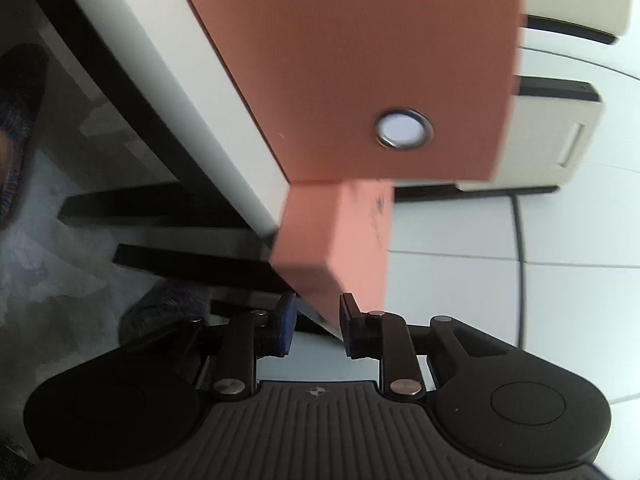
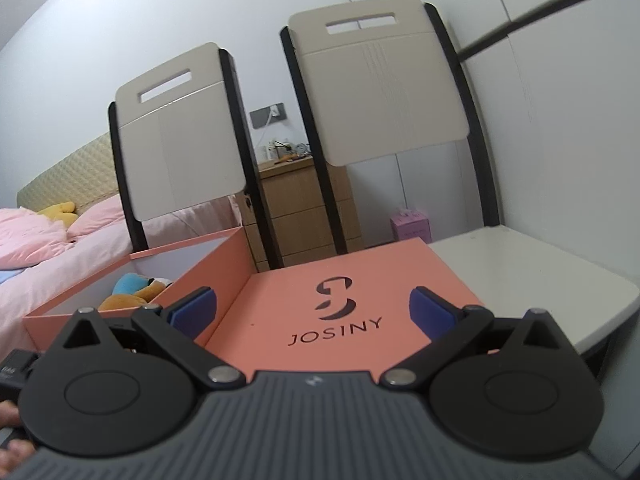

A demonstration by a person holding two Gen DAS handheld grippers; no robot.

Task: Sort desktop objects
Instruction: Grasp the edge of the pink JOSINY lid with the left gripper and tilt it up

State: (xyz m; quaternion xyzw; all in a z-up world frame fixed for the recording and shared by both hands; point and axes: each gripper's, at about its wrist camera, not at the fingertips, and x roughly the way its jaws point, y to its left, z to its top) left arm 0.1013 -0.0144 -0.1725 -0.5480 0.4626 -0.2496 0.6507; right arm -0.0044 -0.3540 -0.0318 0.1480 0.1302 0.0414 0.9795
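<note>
In the left wrist view, which is rolled on its side, an orange shoe box (image 1: 360,60) with a metal eyelet (image 1: 404,129) fills the top. An orange cardboard corner (image 1: 340,236), apparently part of this box, runs down between the blue pads of my left gripper (image 1: 318,314), which is shut on it. In the right wrist view the open orange box (image 2: 208,264) holds plush toys (image 2: 136,288). Beside it lies the orange lid (image 2: 340,280) printed JOSINY. My right gripper (image 2: 312,296) hovers open just above the lid's near edge, holding nothing.
Both box and lid rest on a white table (image 2: 520,276) whose edge (image 1: 192,120) passes left of the box. Two beige chair backs (image 2: 180,140) (image 2: 380,88) stand behind the table. A pink bed (image 2: 48,240) is at left and a wooden cabinet (image 2: 304,208) stands behind.
</note>
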